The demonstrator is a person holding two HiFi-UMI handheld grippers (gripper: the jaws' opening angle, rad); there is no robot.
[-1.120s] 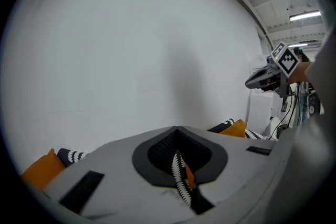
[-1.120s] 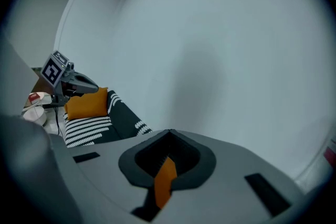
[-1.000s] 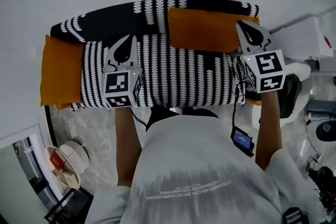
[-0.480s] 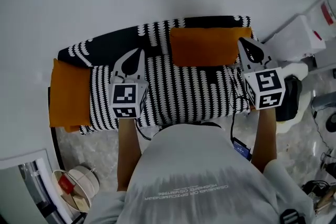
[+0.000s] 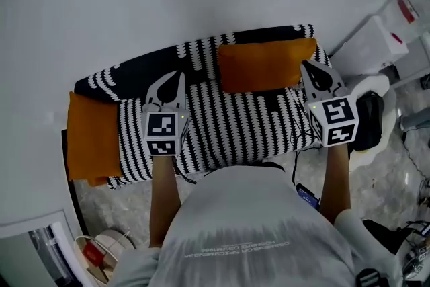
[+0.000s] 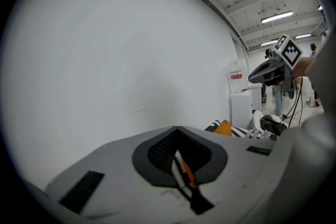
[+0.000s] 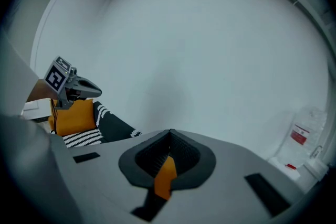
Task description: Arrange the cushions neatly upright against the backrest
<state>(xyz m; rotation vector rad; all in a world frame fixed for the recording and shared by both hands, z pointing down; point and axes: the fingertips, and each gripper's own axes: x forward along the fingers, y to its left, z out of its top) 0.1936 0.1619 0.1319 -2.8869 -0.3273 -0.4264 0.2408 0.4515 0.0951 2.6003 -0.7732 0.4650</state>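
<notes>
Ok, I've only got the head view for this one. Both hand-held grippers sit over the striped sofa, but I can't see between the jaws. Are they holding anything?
Observer: Yes for the left. In the left gripper view, the left hand-held gripper is shut on a fold of black-and-white striped fabric that has an orange edge.
Operator: And the right one, is it on the same striped stuff?
Observer: No. In the right gripper view, the right hand-held gripper is shut on a pinch of plain orange fabric. No stripes show between its jaws.
</notes>
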